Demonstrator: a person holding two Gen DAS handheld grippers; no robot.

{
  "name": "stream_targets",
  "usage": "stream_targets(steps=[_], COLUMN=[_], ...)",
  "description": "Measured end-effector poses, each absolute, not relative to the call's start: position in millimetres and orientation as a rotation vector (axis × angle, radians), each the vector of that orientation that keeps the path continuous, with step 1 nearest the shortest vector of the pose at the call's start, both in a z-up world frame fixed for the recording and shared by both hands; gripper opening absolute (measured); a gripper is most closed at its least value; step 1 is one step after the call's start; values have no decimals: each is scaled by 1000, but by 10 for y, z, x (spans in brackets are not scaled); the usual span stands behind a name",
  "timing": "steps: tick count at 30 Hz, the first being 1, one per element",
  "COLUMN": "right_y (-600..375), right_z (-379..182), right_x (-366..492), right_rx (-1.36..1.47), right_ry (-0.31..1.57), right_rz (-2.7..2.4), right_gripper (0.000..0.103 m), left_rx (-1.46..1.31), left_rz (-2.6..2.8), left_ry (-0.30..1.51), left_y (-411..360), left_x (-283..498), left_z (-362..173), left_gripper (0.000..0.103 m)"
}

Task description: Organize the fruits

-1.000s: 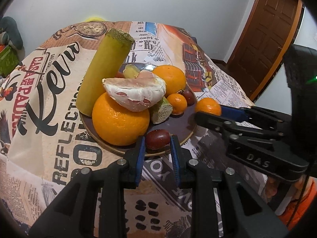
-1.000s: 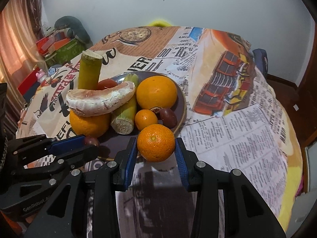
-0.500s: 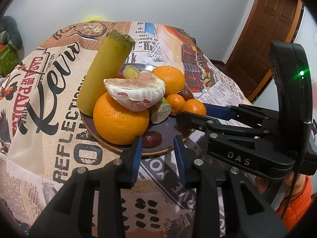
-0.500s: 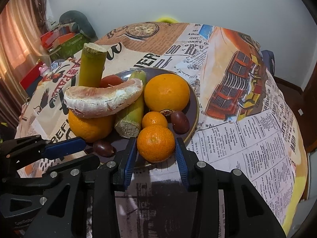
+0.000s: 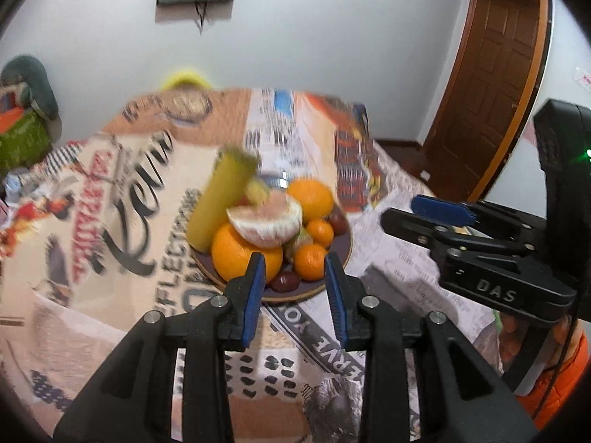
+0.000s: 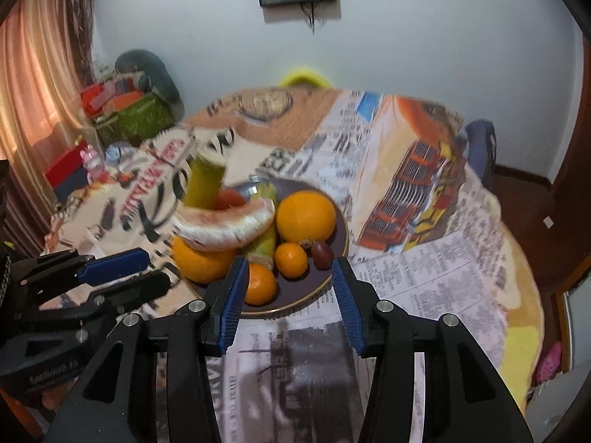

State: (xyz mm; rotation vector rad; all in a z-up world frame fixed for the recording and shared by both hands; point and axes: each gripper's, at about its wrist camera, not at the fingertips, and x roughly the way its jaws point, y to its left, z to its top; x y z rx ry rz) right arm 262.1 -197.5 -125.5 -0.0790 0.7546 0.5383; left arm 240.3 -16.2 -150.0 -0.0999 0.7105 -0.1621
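A dark plate (image 5: pixel 334 277) (image 6: pixel 327 282) on the printed tablecloth holds two big oranges (image 5: pixel 236 254) (image 6: pixel 306 216), a peeled pomelo piece (image 5: pixel 266 221) (image 6: pixel 225 227), an upright cane stalk (image 5: pixel 218 203) (image 6: pixel 203 184), two tangerines (image 5: pixel 310 262) (image 6: pixel 260 284) and dark red fruits (image 5: pixel 284 281) (image 6: pixel 322 254). My left gripper (image 5: pixel 293 269) hangs open and empty above the plate's near rim. The right gripper (image 6: pixel 288 280) is also above the near rim, its jaws opening with nothing between them. Each gripper shows in the other's view, the right one (image 5: pixel 443 217) and the left one (image 6: pixel 122 262).
The tablecloth (image 6: pixel 424 258) drapes over a round table whose edge falls away on the right. A yellow chair back (image 6: pixel 303 75) stands behind it, clutter and boxes (image 6: pixel 125 110) to the left, a wooden door (image 5: pixel 491 85) to the right. An orange sleeve (image 5: pixel 554 380) is at lower right.
The left gripper let the dark red fruit go onto the plate; the right one released its tangerine there. Both grippers have opened and pulled up and back from the plate.
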Motion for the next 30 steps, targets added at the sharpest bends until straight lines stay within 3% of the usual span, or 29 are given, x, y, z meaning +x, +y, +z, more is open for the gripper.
stream_targets(steps=[11, 14, 17, 24, 28, 30], right_y=[-2249, -2298, -2327, -2312, -2298, -2292], right_z=[-157, 42, 192, 322, 329, 334], right_x=[1727, 1467, 1233, 855, 791, 774], right_rx=[-20, 3, 18, 18, 26, 26], right_ry=[441, 368, 303, 200, 167, 158], right_rz=[533, 538, 541, 514, 489, 484], right_gripper=[43, 44, 46, 65, 85, 86], left_rx=[-38, -27, -14, -7, -20, -19], left_rz=[-115, -103, -92, -73, -59, -50], left_ry=[395, 312, 250, 180, 156, 150], left_y=[-120, -121, -126, -107, -58, -53], left_x=[1456, 1175, 954, 624, 535, 517], left_z=[-374, -143, 13, 183, 214, 214], left_gripper=[33, 46, 51, 75, 84, 89])
